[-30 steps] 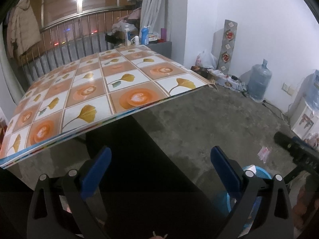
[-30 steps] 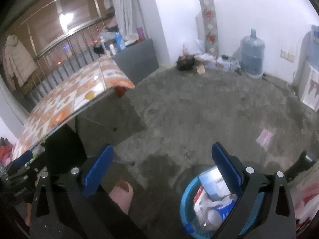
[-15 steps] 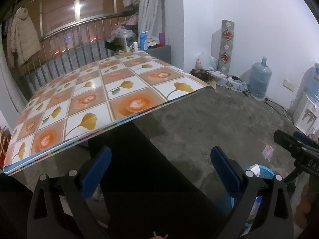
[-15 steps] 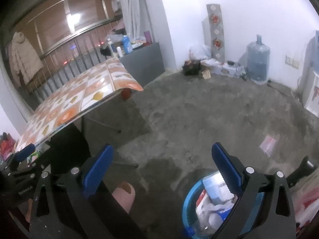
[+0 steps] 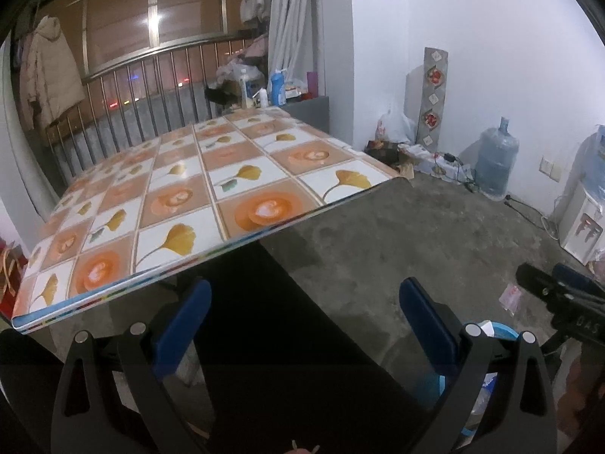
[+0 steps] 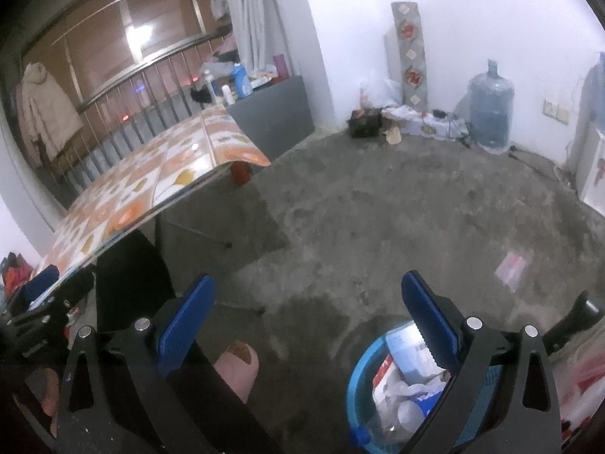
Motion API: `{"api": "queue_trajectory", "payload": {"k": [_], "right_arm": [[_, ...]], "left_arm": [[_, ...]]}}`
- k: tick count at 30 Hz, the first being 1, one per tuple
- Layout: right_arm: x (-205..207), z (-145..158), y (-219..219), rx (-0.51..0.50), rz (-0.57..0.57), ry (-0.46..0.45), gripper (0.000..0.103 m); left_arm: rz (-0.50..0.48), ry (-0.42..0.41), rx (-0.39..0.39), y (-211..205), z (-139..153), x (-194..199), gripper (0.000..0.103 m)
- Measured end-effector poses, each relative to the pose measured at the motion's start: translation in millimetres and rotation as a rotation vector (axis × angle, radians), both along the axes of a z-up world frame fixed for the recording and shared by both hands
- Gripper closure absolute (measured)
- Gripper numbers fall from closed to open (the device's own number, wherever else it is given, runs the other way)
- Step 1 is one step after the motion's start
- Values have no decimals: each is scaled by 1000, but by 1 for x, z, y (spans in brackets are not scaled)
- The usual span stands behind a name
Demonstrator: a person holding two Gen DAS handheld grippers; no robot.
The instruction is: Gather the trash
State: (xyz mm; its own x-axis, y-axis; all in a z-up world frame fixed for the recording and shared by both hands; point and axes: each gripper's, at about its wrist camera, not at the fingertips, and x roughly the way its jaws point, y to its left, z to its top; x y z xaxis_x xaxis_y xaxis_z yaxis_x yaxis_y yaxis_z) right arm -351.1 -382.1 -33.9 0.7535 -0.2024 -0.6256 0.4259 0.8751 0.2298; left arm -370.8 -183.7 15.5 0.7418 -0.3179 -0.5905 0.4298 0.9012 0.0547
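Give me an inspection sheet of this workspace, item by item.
Surface: table with tile-pattern cover, top bare; grey concrete floor.
Job's things: blue bin holding packets and a bottle; pink wrapper lying on the floor.
Clutter: bags and boxes along the wall.
Grippers: left gripper open, empty; right gripper open, empty.
Cables: wires by the water jug.
Surroundings: railing, hanging coat.

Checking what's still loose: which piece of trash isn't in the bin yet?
The pink wrapper lies alone on the bare floor, right of the blue bin, which holds the other trash.
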Motion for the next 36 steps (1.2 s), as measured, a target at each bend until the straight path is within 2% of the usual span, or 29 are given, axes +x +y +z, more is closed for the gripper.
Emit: {"api": "queue_trajectory", "payload": {"k": [6,13,36], "right_arm": [[0,1,4,-13,8,-8,8],[-1,-2,3,-4,12,3,8],[4,-8,0,30,23,59,8]], "left_arm": [[-10,6,0,-1,-2,2,5],[-3,-39,-17,3,4,-3,5],[13,-3,-29,7,0,6,5]]}}
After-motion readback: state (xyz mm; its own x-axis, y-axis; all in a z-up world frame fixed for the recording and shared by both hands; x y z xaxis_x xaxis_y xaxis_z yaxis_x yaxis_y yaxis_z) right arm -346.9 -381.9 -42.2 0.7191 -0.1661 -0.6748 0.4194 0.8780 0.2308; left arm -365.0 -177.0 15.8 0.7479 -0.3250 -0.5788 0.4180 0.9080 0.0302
